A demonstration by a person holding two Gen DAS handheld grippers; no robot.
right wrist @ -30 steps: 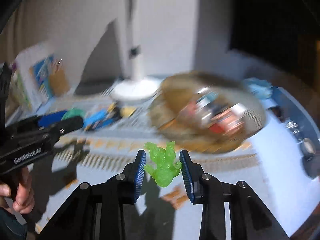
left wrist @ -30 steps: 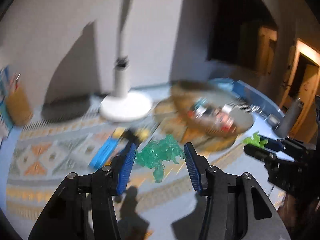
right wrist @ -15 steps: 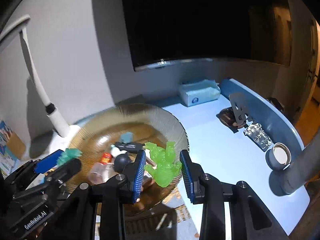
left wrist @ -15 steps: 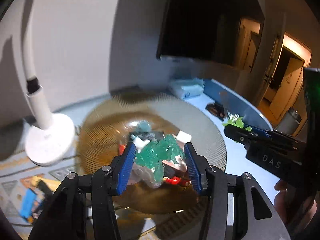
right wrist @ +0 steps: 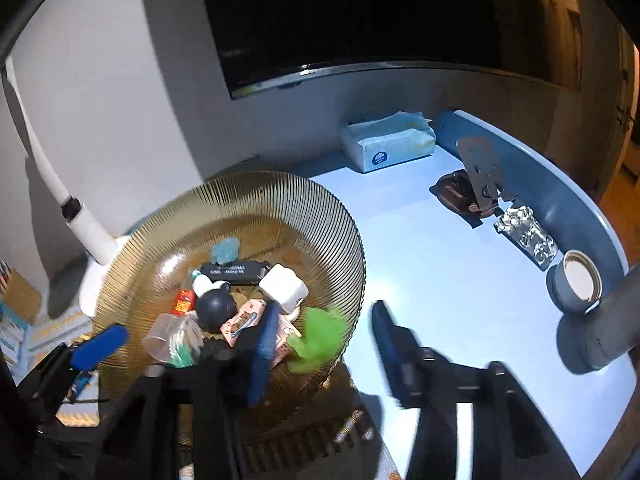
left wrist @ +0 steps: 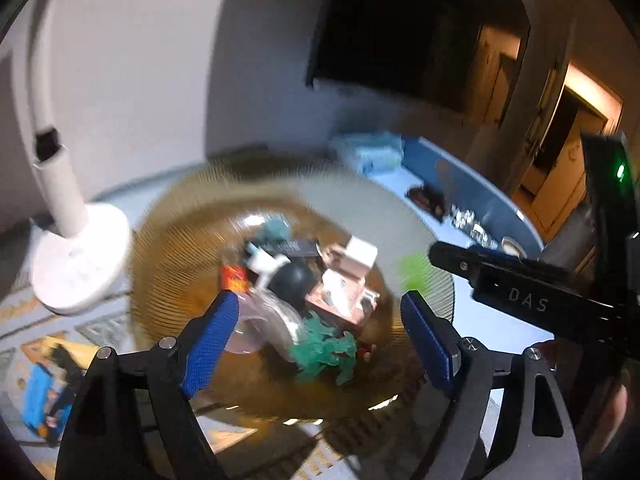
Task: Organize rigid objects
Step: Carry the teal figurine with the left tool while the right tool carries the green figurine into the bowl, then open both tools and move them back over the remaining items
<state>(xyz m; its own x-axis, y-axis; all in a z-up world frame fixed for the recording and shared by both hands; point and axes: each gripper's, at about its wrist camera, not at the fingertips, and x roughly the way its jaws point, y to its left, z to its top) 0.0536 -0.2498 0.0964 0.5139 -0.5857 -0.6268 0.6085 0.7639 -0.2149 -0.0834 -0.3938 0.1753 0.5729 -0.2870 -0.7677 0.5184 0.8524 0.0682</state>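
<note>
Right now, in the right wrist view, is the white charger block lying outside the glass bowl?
No, the white charger block lies inside the glass bowl, among the other small things.

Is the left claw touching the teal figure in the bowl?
Apart. In the left wrist view the left claw is opening, and the teal figure lies in the bowl with clear gaps to both blue pads.

A lived-in room of a home, dimly lit: a dark flat screen [right wrist: 360, 20] hangs on the plain wall above a pale blue bench [right wrist: 460, 280], with a tissue box [right wrist: 388, 142] at the far side, a white lamp base [left wrist: 76, 260] at the left, and a lit wooden doorway [left wrist: 576, 160] to the right.
</note>
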